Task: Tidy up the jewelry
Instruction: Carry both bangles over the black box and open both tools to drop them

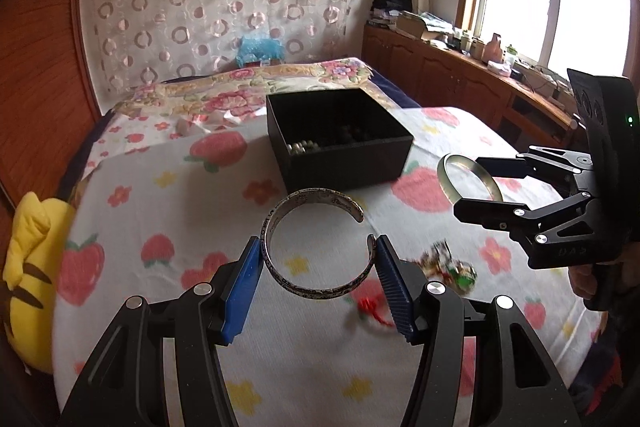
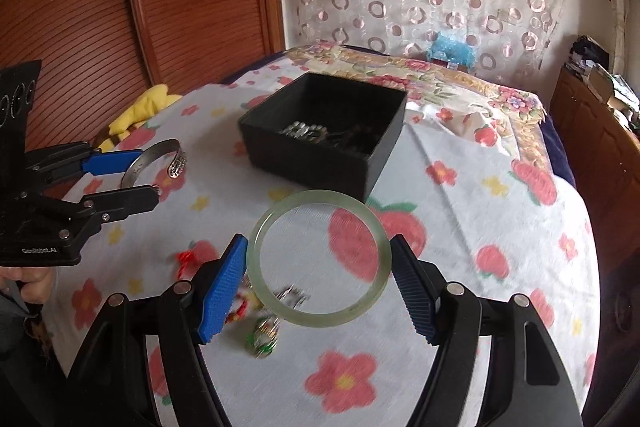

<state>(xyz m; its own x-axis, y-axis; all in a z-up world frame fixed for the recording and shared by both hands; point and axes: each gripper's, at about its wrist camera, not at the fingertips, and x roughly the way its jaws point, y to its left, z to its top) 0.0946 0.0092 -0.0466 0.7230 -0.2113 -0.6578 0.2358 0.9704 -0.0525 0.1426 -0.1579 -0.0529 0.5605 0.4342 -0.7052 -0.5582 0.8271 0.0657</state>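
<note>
Both grippers up over the bed (image 1: 168,211) now. Left gripper (image 1: 318,269) pinching the silver cuff (image 1: 280,269) btwn its blue pads, cuff lifted off the sheet, opening facing the box (image 1: 340,143). Right gripper (image 2: 320,279) clamped on the jade bangle (image 2: 318,259), also held in the air. Black box sits open ahead of both (beads and chains already inside). Loose trinkets (image 2: 264,331) blurred on the sheet, below the bangle w/ a red knot (image 2: 186,259) near.
</note>
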